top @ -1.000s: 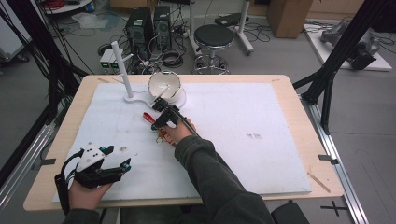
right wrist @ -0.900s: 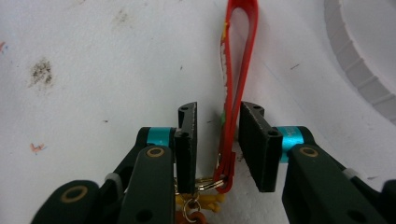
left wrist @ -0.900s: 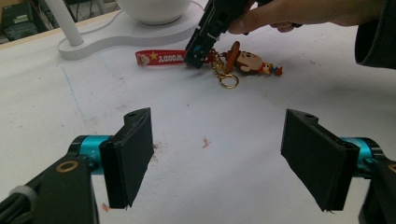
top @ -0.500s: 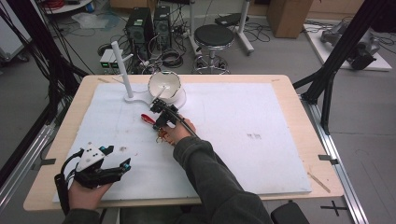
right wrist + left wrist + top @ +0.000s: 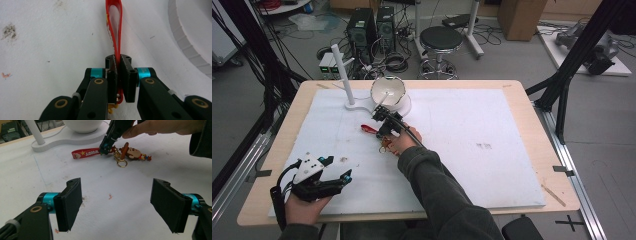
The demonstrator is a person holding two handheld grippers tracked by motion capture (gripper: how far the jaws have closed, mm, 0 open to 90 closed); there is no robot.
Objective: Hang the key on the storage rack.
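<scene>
A keychain lies on the white mat [image 5: 492,150]: a red strap [image 5: 367,129] [image 5: 86,153] [image 5: 116,30] printed "WOODY", a gold ring [image 5: 121,163] and a small cartoon figure [image 5: 131,152]. My right gripper [image 5: 381,122] [image 5: 118,72] points down at the strap's inner end. Its jaws have just been closing, and they now pinch the strap between the pads. The other hand's gripper tip [image 5: 105,146] shows from the side, on the strap. My left gripper [image 5: 339,177] [image 5: 116,205] rests at the mat's near left corner, open, with nothing between its fingers.
A white stand [image 5: 349,106] with an upright pole [image 5: 341,70] and a white bowl [image 5: 388,91] sits just behind the keychain; its base rim [image 5: 190,37] is close to the right gripper. The table's wooden edge [image 5: 552,195] borders the mat.
Both hands keep their places. The right gripper stays over the strap's end beside the stand.
</scene>
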